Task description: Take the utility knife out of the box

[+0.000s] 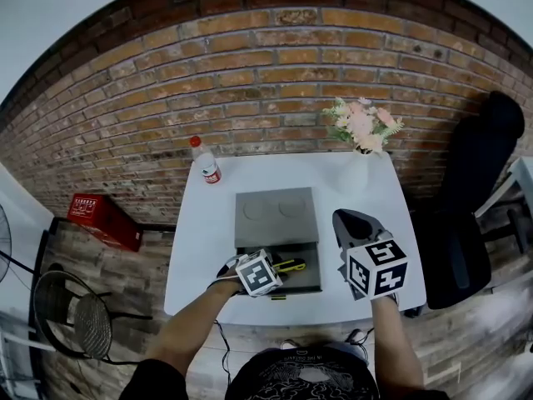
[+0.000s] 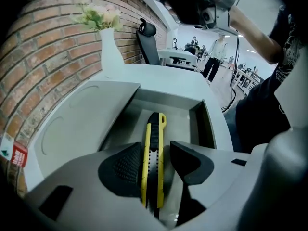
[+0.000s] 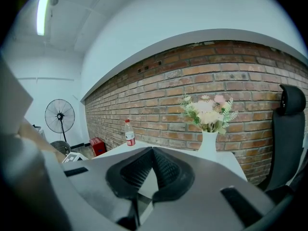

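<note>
A grey box point(image 1: 275, 211) stands in the middle of the white table point(image 1: 204, 248), its front compartment point(image 2: 204, 124) open toward me. The yellow-and-black utility knife point(image 1: 290, 266) point(image 2: 153, 148) lies lengthwise over that compartment. My left gripper point(image 1: 280, 273) point(image 2: 154, 165) is shut on the knife's near half, pads pressed on both its sides; whether the knife still rests on the box floor I cannot tell. My right gripper point(image 1: 350, 220) point(image 3: 153, 160) hangs above the table to the right of the box, shut with nothing in it.
A white vase of pink flowers point(image 1: 358, 152) point(image 3: 208, 138) stands behind the right gripper. A red-capped bottle point(image 1: 206, 163) point(image 3: 129, 133) is at the table's back left. A black office chair point(image 1: 475, 198) is on the right, a red crate point(image 1: 104, 219) on the floor at left.
</note>
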A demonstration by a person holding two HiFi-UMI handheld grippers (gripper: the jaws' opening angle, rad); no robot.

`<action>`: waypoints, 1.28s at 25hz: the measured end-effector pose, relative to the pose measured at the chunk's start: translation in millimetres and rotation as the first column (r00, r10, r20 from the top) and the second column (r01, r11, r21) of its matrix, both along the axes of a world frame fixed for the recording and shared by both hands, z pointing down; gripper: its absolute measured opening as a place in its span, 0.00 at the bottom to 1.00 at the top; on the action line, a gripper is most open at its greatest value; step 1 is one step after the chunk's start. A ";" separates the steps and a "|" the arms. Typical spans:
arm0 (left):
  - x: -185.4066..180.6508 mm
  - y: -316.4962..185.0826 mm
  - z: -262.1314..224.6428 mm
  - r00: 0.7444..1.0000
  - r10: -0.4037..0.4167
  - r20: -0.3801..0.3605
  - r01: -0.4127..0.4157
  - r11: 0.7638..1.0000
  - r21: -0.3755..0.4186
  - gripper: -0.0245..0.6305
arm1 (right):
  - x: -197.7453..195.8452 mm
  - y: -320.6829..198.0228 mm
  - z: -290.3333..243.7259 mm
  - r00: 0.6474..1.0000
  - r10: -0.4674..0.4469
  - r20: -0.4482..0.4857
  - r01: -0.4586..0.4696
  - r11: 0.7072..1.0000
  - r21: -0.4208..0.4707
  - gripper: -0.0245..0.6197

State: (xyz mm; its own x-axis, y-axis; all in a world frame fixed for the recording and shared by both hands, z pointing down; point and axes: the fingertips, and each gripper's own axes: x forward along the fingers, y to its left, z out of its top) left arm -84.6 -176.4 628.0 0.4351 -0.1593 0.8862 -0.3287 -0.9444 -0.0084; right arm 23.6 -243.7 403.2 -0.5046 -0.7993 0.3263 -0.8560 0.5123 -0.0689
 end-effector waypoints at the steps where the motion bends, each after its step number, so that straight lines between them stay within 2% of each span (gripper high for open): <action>1: 0.7 1.3 0.5 1.000 -0.004 -0.010 0.004 1.000 -0.010 0.36 | -0.1 0.2 0.4 1.000 -0.001 0.000 0.001 1.000 -0.001 0.07; 4: 1.5 3.6 2.0 0.998 -0.034 -0.043 0.032 0.999 -0.040 0.34 | -2.3 1.5 0.8 1.000 -0.007 -0.004 0.007 1.000 -0.001 0.07; 9: 0.6 1.8 2.2 0.998 -0.052 -0.030 0.052 0.998 -0.030 0.25 | -3.1 4.9 1.6 1.000 -0.016 -0.009 0.016 1.000 -0.002 0.07; 12: 0.0 4.2 2.7 0.999 -0.045 -0.015 0.044 0.998 -0.037 0.24 | -4.0 8.8 2.7 1.000 -0.019 -0.009 0.019 1.000 -0.005 0.07; 18: 1.8 4.5 -1.3 1.000 -0.026 -0.003 0.026 1.000 0.013 0.23 | -1.7 15.3 4.5 1.000 -0.023 -0.016 0.023 1.000 -0.011 0.07; 23: 0.2 7.3 0.7 0.999 -0.046 -0.001 0.046 0.998 0.032 0.23 | -0.8 18.6 5.0 0.999 -0.032 -0.018 0.032 0.999 -0.013 0.07; 28: -4.5 -2.9 -13.8 0.992 -0.107 -0.059 0.111 0.991 0.072 0.23 | -4.2 19.8 6.6 0.999 -0.049 -0.020 0.048 0.999 -0.020 0.07; 32: -5.6 -6.4 -29.6 0.988 -0.121 -0.100 0.132 0.985 0.113 0.23 | -6.6 20.0 6.8 0.998 -0.061 -0.022 0.060 0.998 -0.021 0.07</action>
